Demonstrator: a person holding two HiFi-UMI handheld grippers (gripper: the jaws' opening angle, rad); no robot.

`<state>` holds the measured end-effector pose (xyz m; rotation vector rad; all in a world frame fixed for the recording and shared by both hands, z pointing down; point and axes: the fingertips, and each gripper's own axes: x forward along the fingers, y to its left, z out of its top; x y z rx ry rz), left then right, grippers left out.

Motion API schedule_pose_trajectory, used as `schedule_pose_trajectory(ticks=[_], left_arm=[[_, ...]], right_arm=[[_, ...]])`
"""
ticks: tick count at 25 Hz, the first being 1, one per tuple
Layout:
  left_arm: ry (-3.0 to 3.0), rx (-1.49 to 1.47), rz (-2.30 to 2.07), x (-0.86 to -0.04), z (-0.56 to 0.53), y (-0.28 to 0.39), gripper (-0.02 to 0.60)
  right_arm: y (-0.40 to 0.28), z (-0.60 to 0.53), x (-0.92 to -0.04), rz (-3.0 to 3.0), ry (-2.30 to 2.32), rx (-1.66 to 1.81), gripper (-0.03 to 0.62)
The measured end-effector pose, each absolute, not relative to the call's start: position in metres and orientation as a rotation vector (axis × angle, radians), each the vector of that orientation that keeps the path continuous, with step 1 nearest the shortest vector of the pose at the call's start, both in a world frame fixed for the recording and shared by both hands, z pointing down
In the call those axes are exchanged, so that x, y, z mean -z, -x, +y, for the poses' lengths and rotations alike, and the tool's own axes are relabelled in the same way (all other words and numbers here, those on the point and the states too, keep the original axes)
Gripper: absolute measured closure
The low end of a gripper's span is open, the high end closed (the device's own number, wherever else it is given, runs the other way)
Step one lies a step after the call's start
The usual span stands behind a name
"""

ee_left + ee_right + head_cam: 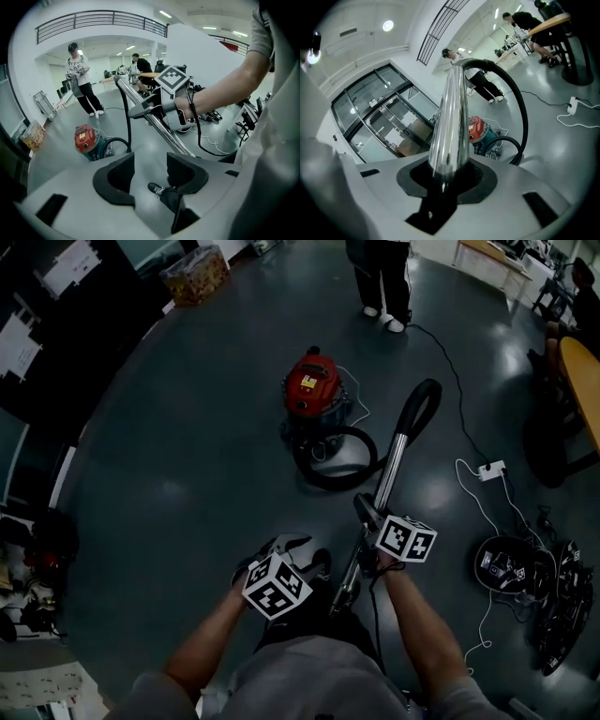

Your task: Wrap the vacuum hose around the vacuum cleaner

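Chrome wand [449,122] clamped in right gripper [445,174], pointing ahead toward the vacuum cleaner [314,390]; left gripper [151,176] gapes empty alongside.

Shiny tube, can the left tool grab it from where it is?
Probably yes. The left tool is open and empty, and the shiny tube runs just ahead of it with nothing between. The right tool grips that tube.

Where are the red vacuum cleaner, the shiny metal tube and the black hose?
vacuum cleaner [312,385], head view, red top
metal tube [451,122], right gripper view, mid shaft
hose [330,483], head view, floor loop
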<state>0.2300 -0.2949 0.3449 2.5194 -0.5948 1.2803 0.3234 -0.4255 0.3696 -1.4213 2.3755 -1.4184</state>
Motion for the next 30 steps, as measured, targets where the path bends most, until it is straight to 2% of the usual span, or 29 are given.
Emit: schedule_pose_trajectory(ticks=[4, 6, 23, 30], left_arm=[[-2.581, -1.298, -0.582, -0.351, -0.324, -0.242, 0.440], [-2.599, -1.304, -0.575, -0.355, -0.337, -0.245, 0.464], [-2.796, -1.250, -0.542, -0.341, -0.467, -0.280, 0.465], [-2.834, -1.269, -0.562, -0.331, -0.497, -0.317, 0.464]], right_arm=[[-0.324, -0.443, -0.382, 2.479, 1.467, 1.358, 0.484], [-0.323, -0.448, -0.388, 2.548, 1.484, 1.329, 0.484], [-0.330, -0.457, -0.443, 3.254, 1.484, 1.126, 0.484], [-0.373, -0.447, -0.452, 3.547, 1.356, 1.052, 0.484]])
